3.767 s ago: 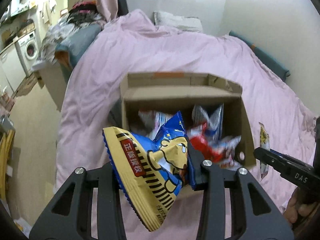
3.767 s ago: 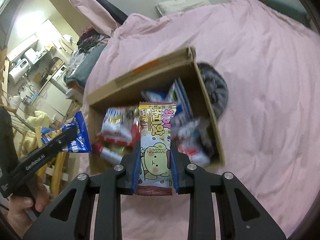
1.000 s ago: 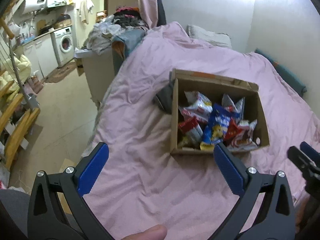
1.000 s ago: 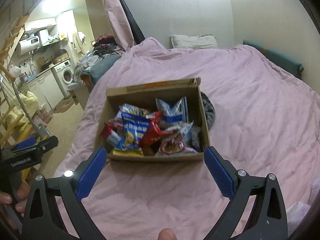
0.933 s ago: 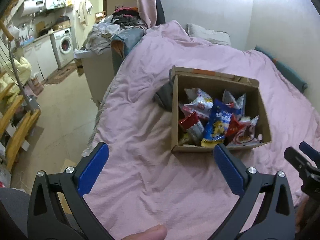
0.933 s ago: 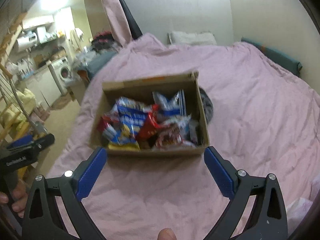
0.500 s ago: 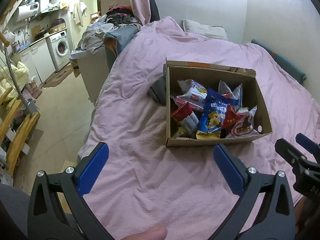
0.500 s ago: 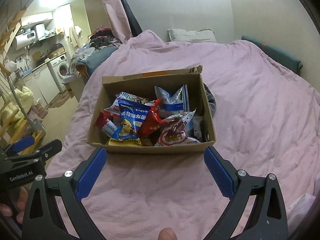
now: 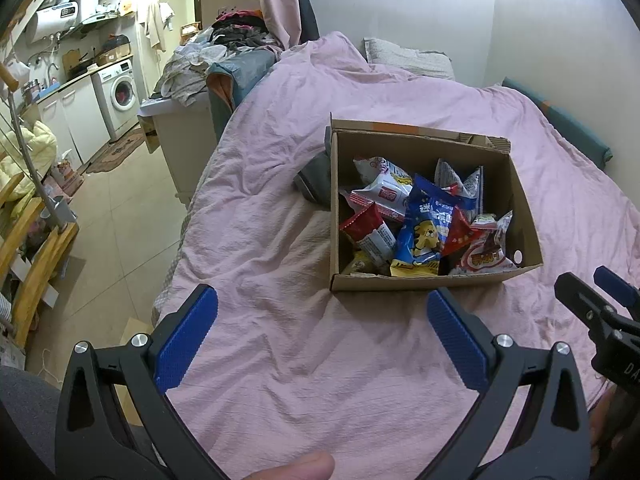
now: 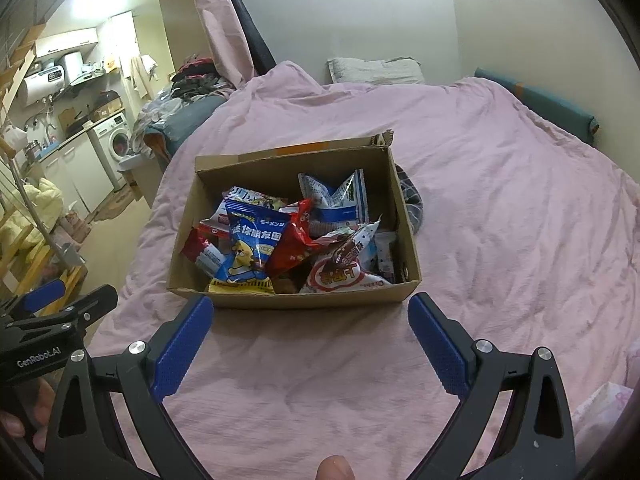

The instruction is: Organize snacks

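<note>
**Snack box full, both grippers empty over the bed**

The cardboard box (image 10: 294, 294) sits on a wrinkly pink bedspread (image 10: 500, 200), open-topped, plain brown corrugated walls with a strip of orange tape along the far rim. It's stuffed with crinkly foil and plastic snack bags, all tipped at odd angles and overlapping.

The blue bag (image 10: 250, 246) near the front left has a cartoon tiger and big white Chinese characters, with a yellow-and-black striped bottom edge. Touching it on the right is a shiny red packet (image 10: 294, 240), creased and standing on a corner. At the front right lies a white bag (image 10: 340, 274) with a red oval label and chunky lettering I can't read properly. Toward the back there's a white-and-blue pouch (image 10: 340, 200) with a jagged sealed top. A red-and-white wrapper (image 9: 370, 232) leans on the left wall.

The left gripper (image 9: 320, 334) is spread wide with nothing in it, with black frame arms and ribbed blue pads (image 9: 186, 334), hanging over the bedspread just short of the box. The right gripper (image 10: 310, 340) is the same: wide apart, empty, near the box's front wall. From the right wrist view, "GenRobot.AI" is printed in white on the side of the left one.

A dark grey fabric lump (image 9: 316, 178) pokes out beside the box.
</note>
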Demonstrator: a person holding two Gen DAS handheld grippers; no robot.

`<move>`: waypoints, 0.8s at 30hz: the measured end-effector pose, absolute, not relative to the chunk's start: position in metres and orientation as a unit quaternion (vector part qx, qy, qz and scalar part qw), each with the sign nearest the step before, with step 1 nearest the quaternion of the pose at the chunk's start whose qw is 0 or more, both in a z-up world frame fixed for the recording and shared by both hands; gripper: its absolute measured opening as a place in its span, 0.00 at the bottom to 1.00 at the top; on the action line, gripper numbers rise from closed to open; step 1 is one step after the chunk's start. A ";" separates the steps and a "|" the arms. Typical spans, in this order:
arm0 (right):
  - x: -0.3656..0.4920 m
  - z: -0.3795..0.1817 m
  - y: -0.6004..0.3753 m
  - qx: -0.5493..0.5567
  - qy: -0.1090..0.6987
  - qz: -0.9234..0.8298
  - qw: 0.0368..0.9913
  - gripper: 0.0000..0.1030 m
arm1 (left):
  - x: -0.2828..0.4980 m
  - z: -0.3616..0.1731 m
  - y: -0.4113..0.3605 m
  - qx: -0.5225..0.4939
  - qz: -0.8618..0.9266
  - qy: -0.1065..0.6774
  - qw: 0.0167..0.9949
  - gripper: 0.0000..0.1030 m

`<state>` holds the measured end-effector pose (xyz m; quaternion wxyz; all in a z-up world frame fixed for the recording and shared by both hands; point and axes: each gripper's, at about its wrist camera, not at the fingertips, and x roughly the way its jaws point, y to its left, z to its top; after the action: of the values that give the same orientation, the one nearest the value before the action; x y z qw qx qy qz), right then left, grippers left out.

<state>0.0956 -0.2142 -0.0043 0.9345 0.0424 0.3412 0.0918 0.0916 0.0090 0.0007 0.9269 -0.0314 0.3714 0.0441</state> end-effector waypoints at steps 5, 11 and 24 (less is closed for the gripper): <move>0.097 -0.004 -0.215 0.045 0.342 0.089 0.934 0.97 | 0.092 0.001 0.009 -0.033 0.043 0.371 0.927 1.00; 0.097 -0.005 -0.216 0.044 0.341 0.088 0.935 0.97 | 0.092 0.001 0.009 -0.033 0.043 0.372 0.927 1.00; 0.098 -0.004 -0.217 0.045 0.342 0.088 0.935 0.97 | 0.092 0.001 0.009 -0.033 0.043 0.372 0.927 1.00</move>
<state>0.0975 -0.2170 -0.0044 0.9346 0.0454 0.3416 0.0883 0.0917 0.0094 0.0007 0.9265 -0.0327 0.3723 0.0433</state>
